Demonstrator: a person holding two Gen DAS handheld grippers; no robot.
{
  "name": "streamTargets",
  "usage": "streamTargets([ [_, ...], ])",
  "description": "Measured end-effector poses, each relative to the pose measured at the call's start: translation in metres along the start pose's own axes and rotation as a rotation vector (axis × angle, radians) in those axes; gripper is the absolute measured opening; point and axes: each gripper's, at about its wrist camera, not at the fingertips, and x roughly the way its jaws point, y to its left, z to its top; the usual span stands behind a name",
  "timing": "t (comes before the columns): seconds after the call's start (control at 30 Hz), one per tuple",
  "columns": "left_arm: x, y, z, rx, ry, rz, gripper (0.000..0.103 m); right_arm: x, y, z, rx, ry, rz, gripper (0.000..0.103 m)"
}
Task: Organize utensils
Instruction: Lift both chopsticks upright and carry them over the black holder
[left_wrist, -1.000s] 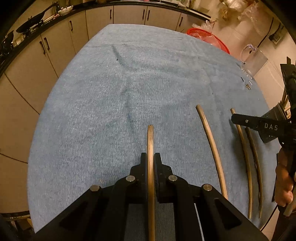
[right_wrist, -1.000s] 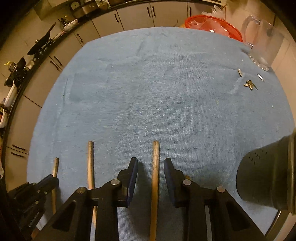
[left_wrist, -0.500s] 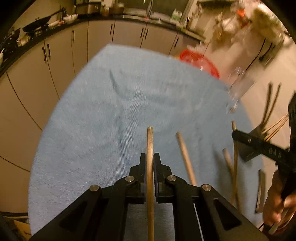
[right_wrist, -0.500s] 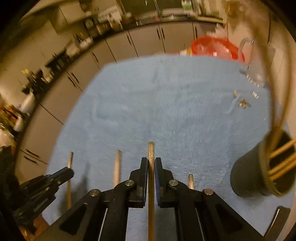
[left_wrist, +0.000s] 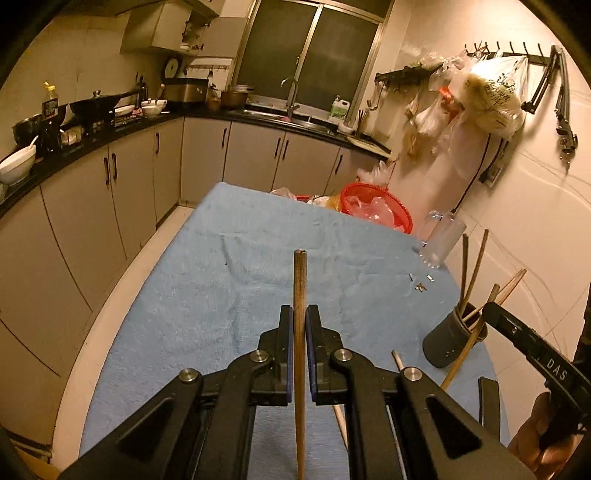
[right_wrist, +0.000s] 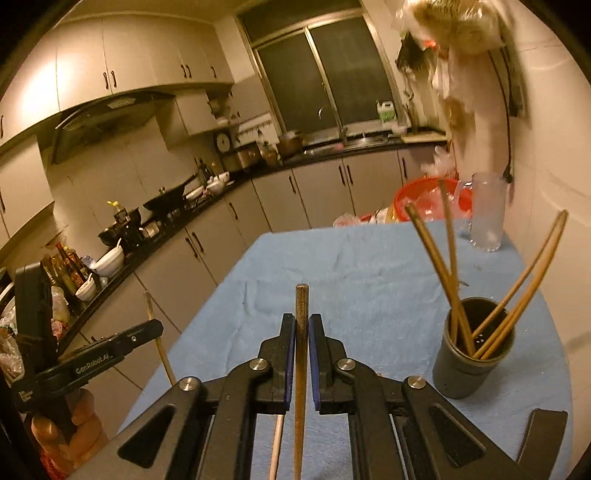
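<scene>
Left wrist view: left black two-finger gripper (left_wrist: 299, 317) clamped on a slim brown wooden chopstick (left_wrist: 299, 280), stick pointing straight ahead above the blue terry-cloth table cover (left_wrist: 229, 280). Wide bare stretch of cloth ahead and to the left, its left edge dropping off toward grey cabinet doors (left_wrist: 92, 206). Far end crowded by a round red plastic basket (left_wrist: 380, 206); right edge close against the pale wall, with a clear glass mug (left_wrist: 441, 236) and a dark cylindrical utensil cup (left_wrist: 452, 341) standing near it. Smooth round sticks leaning loosely in the cup, fanned outward. One more loose chopstick (left_wrist: 399, 360) flat on the cloth just left of the cup (mostly hidden behind the gripper).

Right wrist view: right black two-finger gripper (right_wrist: 302, 321) pinched shut on a darker, worn wooden chopstick (right_wrist: 301, 306), held off the cloth, left of and nearer than the cup (right_wrist: 474, 363). Cup mouth open upward, perforated at the bottom, four bamboo chopsticks (right_wrist: 448, 266) inside. Clear cloth between gripper and cup. Left gripper low at the left edge of this view, a hand (right_wrist: 70, 432) beneath it.
</scene>
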Motion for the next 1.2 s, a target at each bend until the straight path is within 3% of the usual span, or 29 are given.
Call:
streamTargets([
  [1.2, -0.029, -0.022, 0.004, 0.039, -0.042, 0.017, 0.007, -0.033, -0.018, 0.003, 0.04, -0.074, 0.031, 0.007],
])
